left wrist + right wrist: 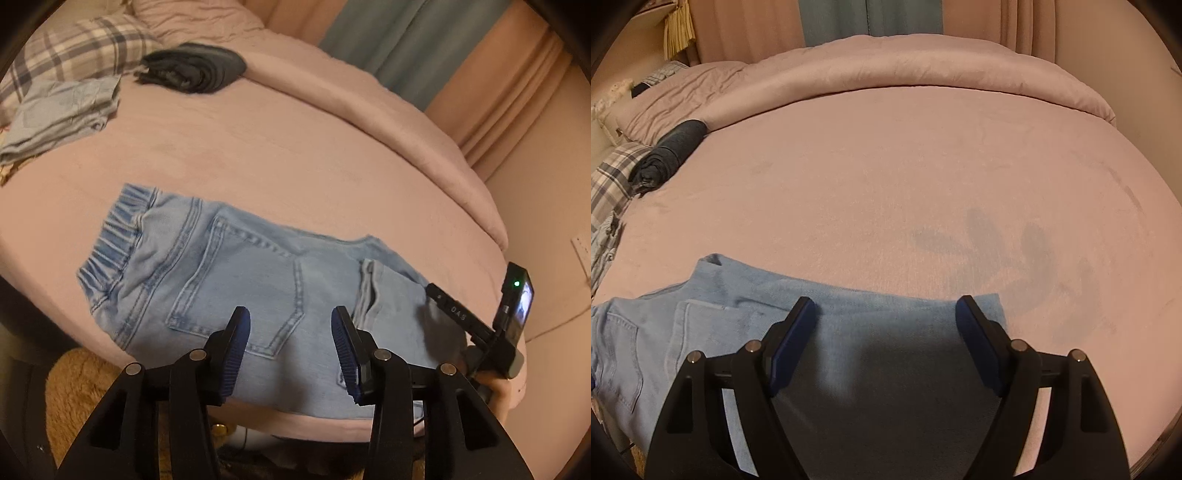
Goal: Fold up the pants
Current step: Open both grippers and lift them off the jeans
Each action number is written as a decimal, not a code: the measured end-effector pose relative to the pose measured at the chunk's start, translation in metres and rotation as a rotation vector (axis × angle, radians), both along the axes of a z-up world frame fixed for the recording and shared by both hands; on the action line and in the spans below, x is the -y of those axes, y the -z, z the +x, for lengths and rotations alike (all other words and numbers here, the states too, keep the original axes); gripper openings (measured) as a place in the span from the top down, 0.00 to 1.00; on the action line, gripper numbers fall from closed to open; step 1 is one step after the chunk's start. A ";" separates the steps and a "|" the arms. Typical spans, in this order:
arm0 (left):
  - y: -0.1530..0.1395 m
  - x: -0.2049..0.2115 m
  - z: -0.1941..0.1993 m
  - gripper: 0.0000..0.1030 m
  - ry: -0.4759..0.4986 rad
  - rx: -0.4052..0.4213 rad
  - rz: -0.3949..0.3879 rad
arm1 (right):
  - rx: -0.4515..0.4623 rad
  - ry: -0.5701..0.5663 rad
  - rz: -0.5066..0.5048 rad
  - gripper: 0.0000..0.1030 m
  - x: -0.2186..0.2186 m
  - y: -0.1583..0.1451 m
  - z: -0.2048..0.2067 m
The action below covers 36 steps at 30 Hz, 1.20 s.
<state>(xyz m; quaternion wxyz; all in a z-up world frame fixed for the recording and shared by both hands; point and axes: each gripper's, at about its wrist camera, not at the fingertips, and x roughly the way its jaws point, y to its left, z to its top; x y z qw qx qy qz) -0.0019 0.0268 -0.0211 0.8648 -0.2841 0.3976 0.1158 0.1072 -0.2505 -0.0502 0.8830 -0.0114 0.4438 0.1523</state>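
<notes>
Both grippers hang spread and empty above the jeans (236,291), which lie folded along the near edge of the bed (295,147), long axis running across from the elastic waistband to the folded leg end. Left gripper (291,354) hovers partly parted over the back pocket, while right gripper (886,343), jaws wider, is over the leg end.

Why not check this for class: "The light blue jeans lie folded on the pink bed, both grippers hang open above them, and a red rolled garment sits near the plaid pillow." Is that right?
One detail is wrong: the rolled garment is dark grey-blue, not red, as the left wrist view shows. The rest stands: the jeans lie folded on the pink bed, the left gripper and right gripper hang open above them, and the roll sits by the plaid pillow.
</notes>
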 end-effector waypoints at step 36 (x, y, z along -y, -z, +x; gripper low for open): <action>-0.004 -0.021 -0.019 0.35 0.000 0.074 0.015 | 0.033 0.036 0.031 0.22 -0.015 -0.034 -0.041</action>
